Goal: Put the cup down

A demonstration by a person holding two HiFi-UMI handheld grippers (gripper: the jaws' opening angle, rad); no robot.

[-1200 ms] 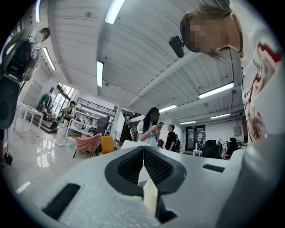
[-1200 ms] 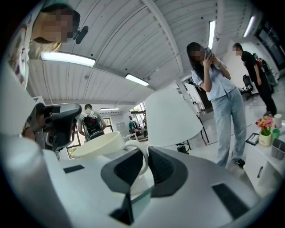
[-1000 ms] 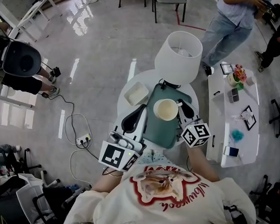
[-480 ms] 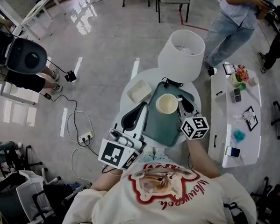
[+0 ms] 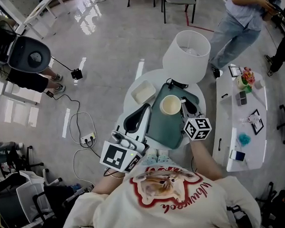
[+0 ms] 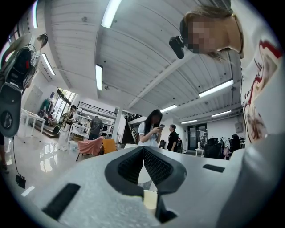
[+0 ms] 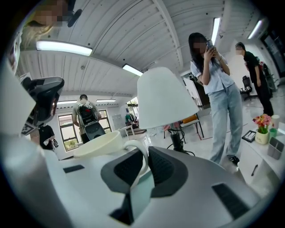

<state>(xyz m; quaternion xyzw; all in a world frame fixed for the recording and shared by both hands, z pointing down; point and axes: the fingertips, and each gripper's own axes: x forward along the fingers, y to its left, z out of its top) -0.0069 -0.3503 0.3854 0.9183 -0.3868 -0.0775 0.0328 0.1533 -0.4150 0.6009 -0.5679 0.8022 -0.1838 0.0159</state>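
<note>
The right gripper (image 5: 186, 106) was clenched on the looped handle (image 5: 182, 101) of a cream-coloured ceramic cup (image 5: 170, 105). In the right gripper view its dark pads sat on either side of that handle (image 7: 141, 156), with the cup's bowl (image 7: 99, 144) out at 10 o'clock from the jaws. The cup was upright, mouth up, over the 12 o'clock end of a dark green rectangular tray (image 5: 165, 130), which lay on a round white table (image 5: 128, 106). Whether the cup's base touched the tray could not be told. A strip of the tray (image 7: 141, 192) showed below the right gripper (image 7: 146, 168).

The left gripper (image 5: 145, 109) was at 8 o'clock from the cup, just beside the tray's left edge, over the table. In its own view the left gripper (image 6: 143, 161) had its jaws pressed together, with nothing gripped.

A shallow white rectangular dish (image 5: 144, 93) lay on the table at 10 o'clock from the cup. A large white lampshade (image 5: 186, 56) stood at 1 o'clock from the cup, and it rose close behind the cup in the right gripper view (image 7: 164, 99).
</note>
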